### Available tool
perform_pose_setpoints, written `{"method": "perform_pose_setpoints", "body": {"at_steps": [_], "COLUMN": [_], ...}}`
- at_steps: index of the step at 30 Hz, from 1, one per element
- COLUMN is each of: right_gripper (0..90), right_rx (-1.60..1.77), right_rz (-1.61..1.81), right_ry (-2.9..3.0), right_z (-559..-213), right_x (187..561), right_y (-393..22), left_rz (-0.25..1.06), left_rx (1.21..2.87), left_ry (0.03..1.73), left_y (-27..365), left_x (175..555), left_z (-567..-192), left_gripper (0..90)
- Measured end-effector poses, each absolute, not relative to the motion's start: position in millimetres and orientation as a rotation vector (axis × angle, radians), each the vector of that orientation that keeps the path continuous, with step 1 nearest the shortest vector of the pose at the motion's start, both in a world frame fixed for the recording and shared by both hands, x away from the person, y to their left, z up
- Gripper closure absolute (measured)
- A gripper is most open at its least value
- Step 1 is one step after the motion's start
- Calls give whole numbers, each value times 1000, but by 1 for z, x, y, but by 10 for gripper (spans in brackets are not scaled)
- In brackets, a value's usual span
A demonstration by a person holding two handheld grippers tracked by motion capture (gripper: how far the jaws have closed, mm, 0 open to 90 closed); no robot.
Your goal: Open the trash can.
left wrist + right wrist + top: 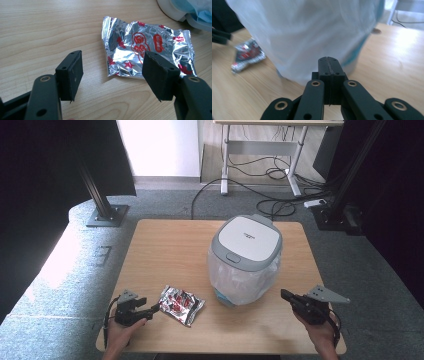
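Just ahead of the left claw (112, 75); foil packet (147, 47).

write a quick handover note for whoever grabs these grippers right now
Left gripper: open, jaws set wide just short of the foil wrapper, not touching it.
Right gripper: shut on nothing, pointed at the bagged side of the bin, close to it.
Things: the wrapper lies flat on the table, left of the bin. The bin stands mid-table with its lid closed and a plastic liner hanging down its sides.
Done: nothing picked up yet.
Left, probably: close on the wrapper, get the lid open, drop the wrapper in.
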State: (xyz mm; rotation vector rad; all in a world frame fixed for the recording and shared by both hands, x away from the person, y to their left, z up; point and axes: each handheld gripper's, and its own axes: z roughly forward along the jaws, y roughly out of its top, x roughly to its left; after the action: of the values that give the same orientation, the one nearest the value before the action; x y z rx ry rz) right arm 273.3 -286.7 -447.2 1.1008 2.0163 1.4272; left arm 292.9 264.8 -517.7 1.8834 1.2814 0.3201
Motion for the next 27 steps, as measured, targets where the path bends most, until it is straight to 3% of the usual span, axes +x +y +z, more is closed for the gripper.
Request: {"method": "perform_pose_setpoints", "body": {"at_steps": [27], "right_gripper": [897], "right_rx": [1004], "right_rz": [1611], "right_ry": [2016], "right_z": [-371], "right_x": [288], "right_y": [-262], "left_rz": [302], "left_rx": [1920], "left_ry": [1272], "left_y": [263], "left_x": [295], "left_z": [-522], "left_gripper": [335]}}
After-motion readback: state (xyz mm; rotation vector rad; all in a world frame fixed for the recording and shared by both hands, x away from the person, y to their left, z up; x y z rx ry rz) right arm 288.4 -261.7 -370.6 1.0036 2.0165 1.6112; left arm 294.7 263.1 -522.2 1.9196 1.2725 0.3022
